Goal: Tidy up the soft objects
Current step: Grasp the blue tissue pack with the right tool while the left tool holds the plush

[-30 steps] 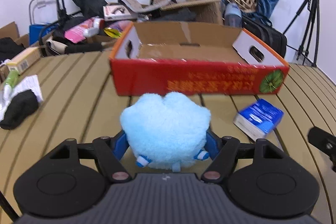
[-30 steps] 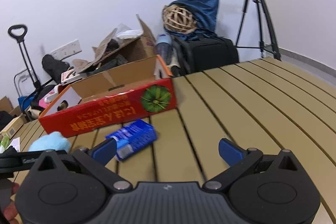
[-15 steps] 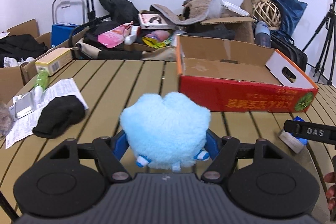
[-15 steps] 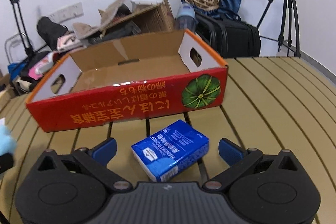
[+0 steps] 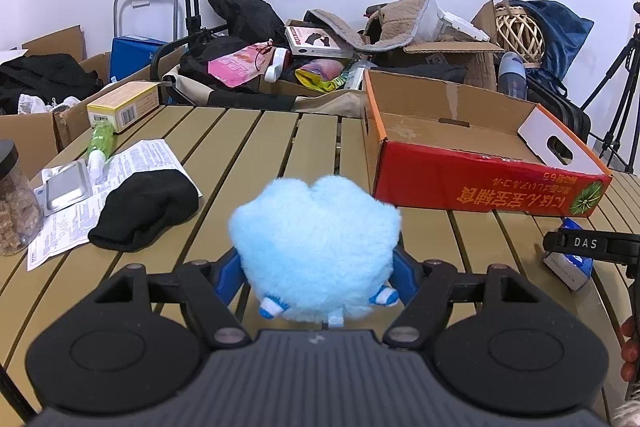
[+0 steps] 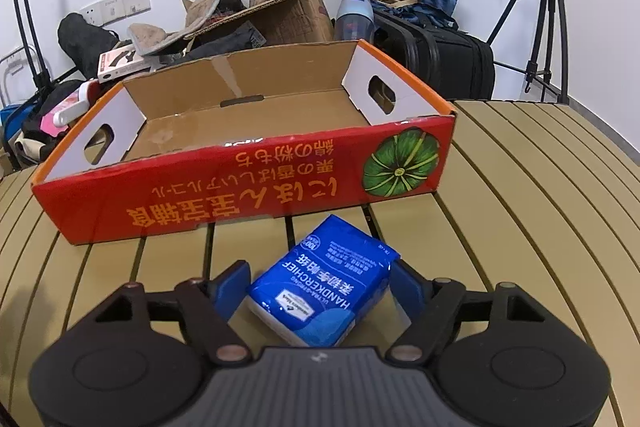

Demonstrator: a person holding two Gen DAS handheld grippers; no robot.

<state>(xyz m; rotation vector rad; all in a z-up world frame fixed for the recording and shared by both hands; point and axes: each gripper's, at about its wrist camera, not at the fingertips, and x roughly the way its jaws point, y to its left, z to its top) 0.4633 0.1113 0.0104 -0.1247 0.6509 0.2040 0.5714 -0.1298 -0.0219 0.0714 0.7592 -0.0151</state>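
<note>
Left wrist view: the box (image 5: 472, 183), dead ahead a second ago, now sits off to the right; a black sock (image 5: 144, 211) and leaflet (image 5: 120, 163) have come into view left of it. Left gripper (image 5: 316, 271) clamps the plush (image 5: 316, 247), fluffy, pale blue, lobed, bulging over both blue pads, left of the box's near corner.

Right wrist view: the tissue pack (image 6: 324, 287), previously ahead of the fingers, now lies between them, just in front of the box (image 6: 240, 199). Right gripper (image 6: 320, 283) jaws have just been closing; the right pad touches the glossy blue wrapper, the left shows a sliver of gap. Box is red printed cardboard, open-topped.
</note>
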